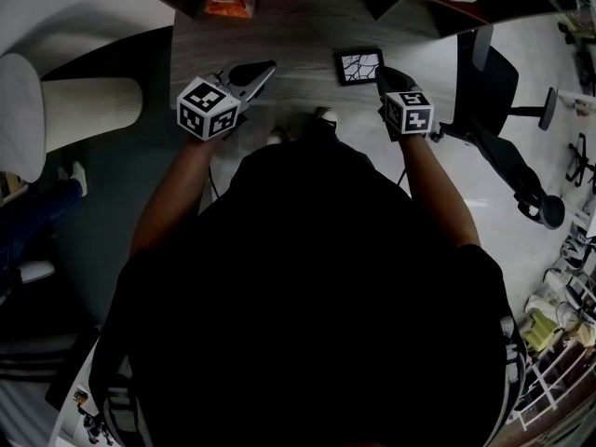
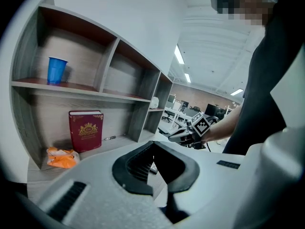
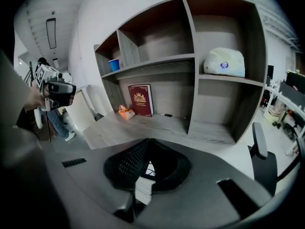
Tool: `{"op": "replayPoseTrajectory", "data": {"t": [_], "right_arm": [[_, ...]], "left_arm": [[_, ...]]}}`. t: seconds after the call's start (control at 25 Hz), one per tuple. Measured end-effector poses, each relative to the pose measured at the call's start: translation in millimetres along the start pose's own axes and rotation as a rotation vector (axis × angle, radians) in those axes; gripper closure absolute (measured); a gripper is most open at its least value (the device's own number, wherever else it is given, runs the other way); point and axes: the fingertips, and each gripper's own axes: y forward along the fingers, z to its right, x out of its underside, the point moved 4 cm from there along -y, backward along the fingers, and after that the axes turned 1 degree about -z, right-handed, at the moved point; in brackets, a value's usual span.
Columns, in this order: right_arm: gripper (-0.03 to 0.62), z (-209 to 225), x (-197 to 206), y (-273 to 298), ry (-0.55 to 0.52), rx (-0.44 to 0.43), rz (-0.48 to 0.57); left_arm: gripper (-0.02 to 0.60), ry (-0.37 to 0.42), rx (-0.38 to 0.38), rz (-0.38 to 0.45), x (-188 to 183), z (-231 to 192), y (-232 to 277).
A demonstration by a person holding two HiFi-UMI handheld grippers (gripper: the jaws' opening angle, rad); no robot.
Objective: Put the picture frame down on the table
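Note:
The picture frame is black-edged with a white cracked pattern. It hangs flat over the wooden table near the front edge. My right gripper is shut on its right side. In the right gripper view a sliver of the picture frame shows between the jaws. My left gripper is to the left of the frame, over the table's front edge, shut and holding nothing. In the left gripper view its jaws meet at the tips, and the right gripper shows in the distance.
Shelving rises behind the table with a red book, an orange packet, a blue cup and a white bag. An office chair stands to the right. A white ribbed cylinder and someone's legs are to the left.

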Motion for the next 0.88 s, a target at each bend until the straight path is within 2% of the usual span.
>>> {"op": "replayPoseTrajectory", "data": {"t": [0.4, 0.88], "right_arm": [[0.586, -24, -18, -35, 0.059, 0.038, 0.128], [0.586, -45, -40, -80, 0.071, 0.075, 0.27]], "left_arm": [[0.565, 0.024, 0.04, -0.021, 8, 4, -15], [0.565, 0.065, 0.094, -0.025, 0, 8, -17]]}}
